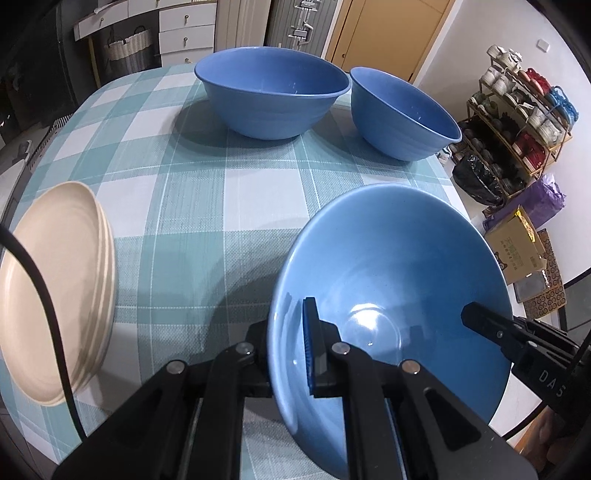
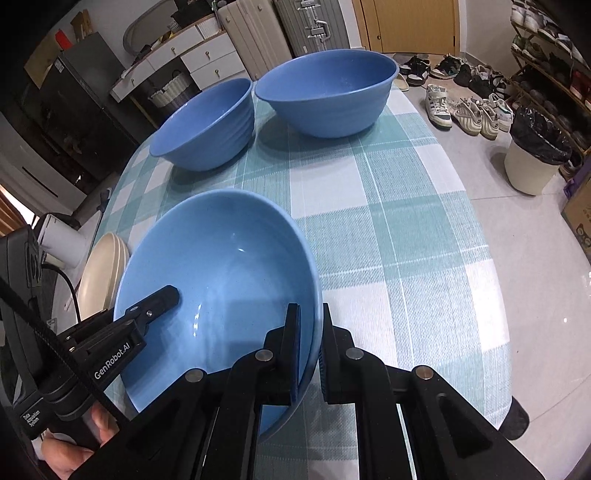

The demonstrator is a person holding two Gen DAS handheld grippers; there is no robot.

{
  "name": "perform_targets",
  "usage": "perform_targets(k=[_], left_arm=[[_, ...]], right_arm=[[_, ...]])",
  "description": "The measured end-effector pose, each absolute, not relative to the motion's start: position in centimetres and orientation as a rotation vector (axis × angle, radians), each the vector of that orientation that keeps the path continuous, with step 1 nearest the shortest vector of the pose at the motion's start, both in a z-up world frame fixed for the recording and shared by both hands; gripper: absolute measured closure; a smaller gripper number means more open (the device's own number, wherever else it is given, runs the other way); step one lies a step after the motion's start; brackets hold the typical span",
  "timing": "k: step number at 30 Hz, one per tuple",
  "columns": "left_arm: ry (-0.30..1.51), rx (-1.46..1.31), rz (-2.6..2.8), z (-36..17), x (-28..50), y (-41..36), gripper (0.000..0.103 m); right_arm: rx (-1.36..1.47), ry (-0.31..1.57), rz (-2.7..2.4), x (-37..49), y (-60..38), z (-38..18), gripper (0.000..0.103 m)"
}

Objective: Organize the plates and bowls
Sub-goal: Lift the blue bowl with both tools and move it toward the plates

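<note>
1. Table point(image 2: 406, 229) covered with teal-and-white checked cloth.
2. Beyond table: white drawer unit point(image 1: 186, 31), ribbed suitcases point(image 2: 280, 33), wooden door point(image 2: 413, 22).
3. Right of table: shoe rack point(image 1: 517, 122), shoes point(image 2: 465, 107) on pale tiled floor point(image 2: 535, 258), lined bin point(image 2: 532, 155).

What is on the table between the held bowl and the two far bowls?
Nothing: only bare checked cloth lies between the held bowl and the wide bowl and smaller bowl. Both wrist views show this. The plates sit off to the side.
</note>
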State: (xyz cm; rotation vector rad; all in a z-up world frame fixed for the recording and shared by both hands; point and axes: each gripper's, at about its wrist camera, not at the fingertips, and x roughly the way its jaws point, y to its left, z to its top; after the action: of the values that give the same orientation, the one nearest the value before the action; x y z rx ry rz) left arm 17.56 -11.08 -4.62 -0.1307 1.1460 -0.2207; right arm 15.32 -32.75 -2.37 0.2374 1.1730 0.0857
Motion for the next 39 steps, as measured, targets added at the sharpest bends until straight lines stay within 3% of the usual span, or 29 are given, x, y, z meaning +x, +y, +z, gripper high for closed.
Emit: perform_targets(k=[24, 33, 35, 39], left_arm=[[1.166, -0.123, -0.214, -4.9, 17.6, -11.0, 0.095], [1.155, -0.126, -0.205, -4.4, 17.4, -10.6, 0.092], [1.154, -0.12, -0.199, -4.3, 17.4, -10.5, 0.088], [1.145, -0.133, -0.164, -4.0, 17.4, -9.8, 0.072]], right_arm=[[0.232, 1.171, 0.094, 15.3, -32.4, -2.5, 0.094], [0.296, 1.084, 0.077, 14.5, -33.4, -1.8, 0.087], [0.296, 1.06, 0.077, 14.4, -33.5, -1.4, 0.086], [0.275, 0.988, 0.07, 13.9, -33.5, -0.2, 0.085]])
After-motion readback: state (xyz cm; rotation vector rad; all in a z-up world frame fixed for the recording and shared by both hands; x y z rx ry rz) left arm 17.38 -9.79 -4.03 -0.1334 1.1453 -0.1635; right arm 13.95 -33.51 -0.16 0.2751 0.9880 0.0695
